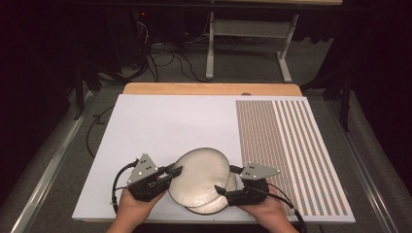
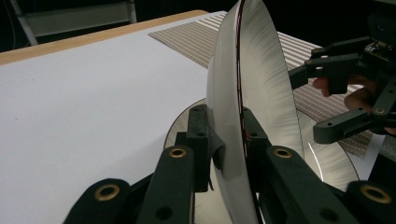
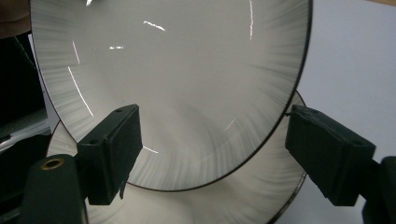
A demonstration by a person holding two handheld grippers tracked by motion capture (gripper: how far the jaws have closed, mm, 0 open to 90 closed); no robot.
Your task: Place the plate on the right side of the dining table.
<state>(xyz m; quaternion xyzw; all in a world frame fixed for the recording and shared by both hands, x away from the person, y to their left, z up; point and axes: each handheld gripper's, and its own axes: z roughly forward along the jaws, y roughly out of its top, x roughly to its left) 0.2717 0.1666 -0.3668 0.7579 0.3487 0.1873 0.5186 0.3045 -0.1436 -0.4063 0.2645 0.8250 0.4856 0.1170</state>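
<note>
The left gripper (image 2: pixel 224 140) has its jaws clamped on the rim of the upper plate (image 2: pixel 254 84), which stands edge-on and tilted up at the centre of the left gripper view. In the high view this plate (image 1: pixel 199 174) sits low and centre, lifted over the lower plate (image 1: pixel 214 204), which lies flat on the white board (image 1: pixel 160 126). The right gripper (image 3: pixel 212 144) has its jaws standing wide apart, either side of the upper plate's lower edge, pressing on nothing. The striped mat (image 1: pixel 291 150) fills the right of the high view
</note>
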